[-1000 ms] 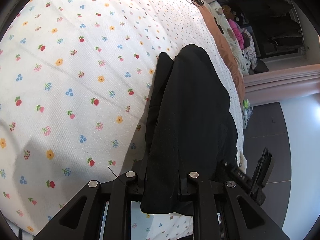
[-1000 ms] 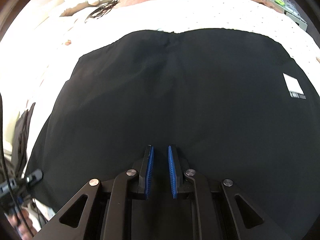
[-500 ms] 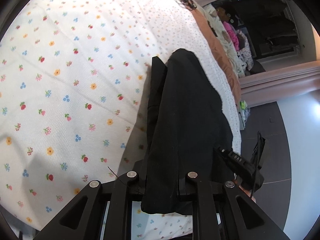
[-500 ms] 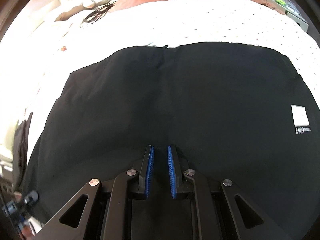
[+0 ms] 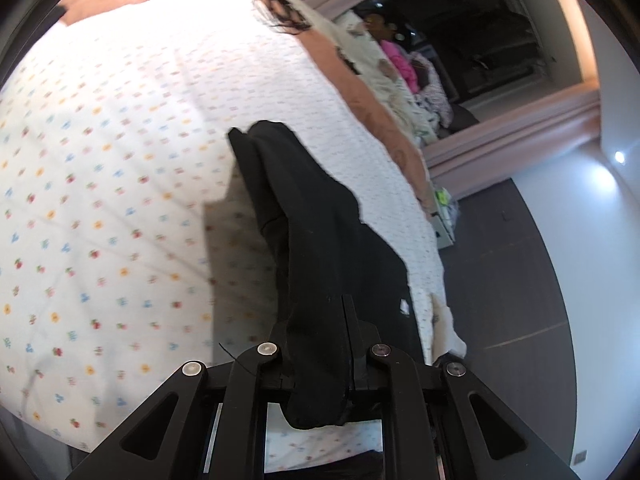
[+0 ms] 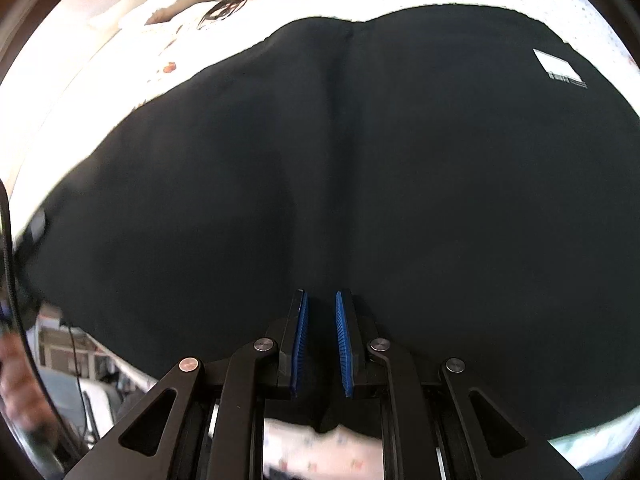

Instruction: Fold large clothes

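A large black garment (image 6: 320, 168) with a white label (image 6: 560, 65) at its right is held up over a floral bedsheet (image 5: 100, 184). In the left wrist view the garment (image 5: 320, 248) runs edge-on away from me, lifted above the bed. My left gripper (image 5: 320, 344) is shut on its near edge, and cloth hides the left finger. My right gripper (image 6: 320, 344) is shut on the garment's near hem, with the blue pads (image 6: 344, 344) a small gap apart around the cloth.
A brown blanket (image 5: 376, 108) and a pile of clothes (image 5: 400, 68) lie along the bed's far side. Dark floor (image 5: 500, 280) lies to the right of the bed. A black tangled item (image 6: 228, 2) rests on the sheet beyond the garment.
Both grippers have risen with the garment. It has lifted off the sheet, and the left view has tilted up toward the far end of the bed.
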The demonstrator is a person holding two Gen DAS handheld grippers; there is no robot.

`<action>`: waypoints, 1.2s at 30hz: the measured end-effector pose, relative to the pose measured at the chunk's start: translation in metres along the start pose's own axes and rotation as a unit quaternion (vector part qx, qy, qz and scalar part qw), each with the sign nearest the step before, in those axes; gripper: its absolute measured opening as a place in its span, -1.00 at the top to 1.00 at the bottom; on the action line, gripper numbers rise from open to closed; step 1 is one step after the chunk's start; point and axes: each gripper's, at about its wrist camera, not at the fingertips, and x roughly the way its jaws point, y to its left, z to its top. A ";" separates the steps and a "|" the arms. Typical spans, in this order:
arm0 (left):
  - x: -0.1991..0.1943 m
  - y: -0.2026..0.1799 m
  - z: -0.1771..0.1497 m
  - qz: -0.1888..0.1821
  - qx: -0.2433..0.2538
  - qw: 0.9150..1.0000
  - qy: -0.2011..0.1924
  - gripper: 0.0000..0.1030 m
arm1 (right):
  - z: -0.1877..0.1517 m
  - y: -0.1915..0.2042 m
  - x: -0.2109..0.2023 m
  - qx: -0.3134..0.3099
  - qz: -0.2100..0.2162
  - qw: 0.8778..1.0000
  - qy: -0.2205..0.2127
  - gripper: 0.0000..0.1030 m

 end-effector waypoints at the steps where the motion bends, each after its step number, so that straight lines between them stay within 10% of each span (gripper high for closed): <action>1: 0.000 -0.005 0.000 -0.002 0.006 1.000 0.001 0.72 | -0.006 0.000 -0.002 0.002 0.002 1.000 0.001 0.75; 9: 0.010 -0.070 -0.005 -0.027 0.069 0.997 0.010 0.73 | -0.047 -0.006 -0.031 0.012 0.044 0.999 0.003 0.75; 36: 0.139 -0.243 -0.076 -0.021 0.240 0.964 0.116 0.73 | -0.079 -0.145 -0.194 0.156 0.022 0.964 -0.214 0.31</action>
